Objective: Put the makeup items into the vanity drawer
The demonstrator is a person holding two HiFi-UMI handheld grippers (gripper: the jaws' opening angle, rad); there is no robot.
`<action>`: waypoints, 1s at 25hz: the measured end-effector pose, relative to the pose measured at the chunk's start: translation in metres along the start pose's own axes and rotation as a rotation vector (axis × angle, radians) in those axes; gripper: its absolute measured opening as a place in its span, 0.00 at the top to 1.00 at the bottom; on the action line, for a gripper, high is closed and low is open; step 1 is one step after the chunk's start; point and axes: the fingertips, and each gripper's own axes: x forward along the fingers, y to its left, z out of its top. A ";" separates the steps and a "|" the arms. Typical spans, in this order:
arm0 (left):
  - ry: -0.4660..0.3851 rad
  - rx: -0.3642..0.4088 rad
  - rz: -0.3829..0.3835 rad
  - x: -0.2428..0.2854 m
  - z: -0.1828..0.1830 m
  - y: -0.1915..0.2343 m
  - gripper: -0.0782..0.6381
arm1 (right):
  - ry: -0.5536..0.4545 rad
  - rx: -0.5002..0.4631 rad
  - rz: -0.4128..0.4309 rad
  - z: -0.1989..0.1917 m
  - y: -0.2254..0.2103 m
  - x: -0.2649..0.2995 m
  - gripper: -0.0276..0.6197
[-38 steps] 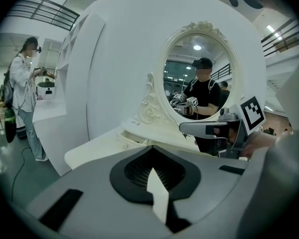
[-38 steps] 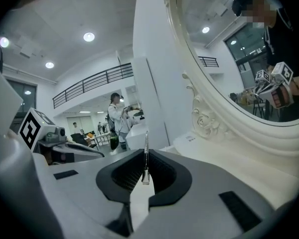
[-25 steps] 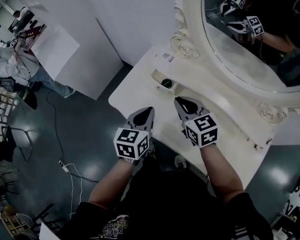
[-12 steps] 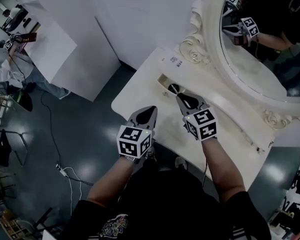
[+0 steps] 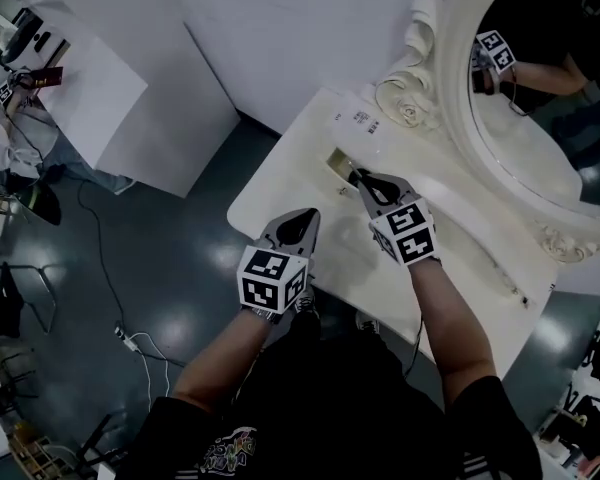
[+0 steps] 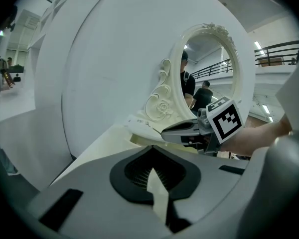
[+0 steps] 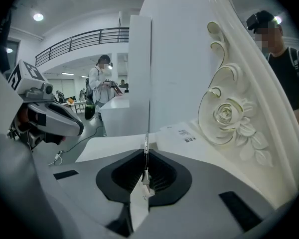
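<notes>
Vanity drawer open in top of white worktop, right tool closed, tip just beside drawer, left tool closed, over near worktop edge, ornate mirror behind.

Up at 1 o'clock we've got a big oval mirror in a white carved frame, with a rose at its lower left. A printed label sits on the counter just beside it. At 8 o'clock a cable snakes over the dark floor, and there's a white partition at 10.
</notes>
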 end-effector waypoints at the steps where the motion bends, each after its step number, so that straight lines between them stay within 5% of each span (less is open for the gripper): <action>1: 0.004 -0.003 -0.002 0.002 -0.001 0.002 0.88 | 0.012 -0.003 0.001 -0.002 -0.002 0.004 0.88; 25: 0.058 -0.027 -0.022 0.021 -0.014 0.028 0.88 | 0.188 -0.027 0.034 -0.025 -0.007 0.051 0.88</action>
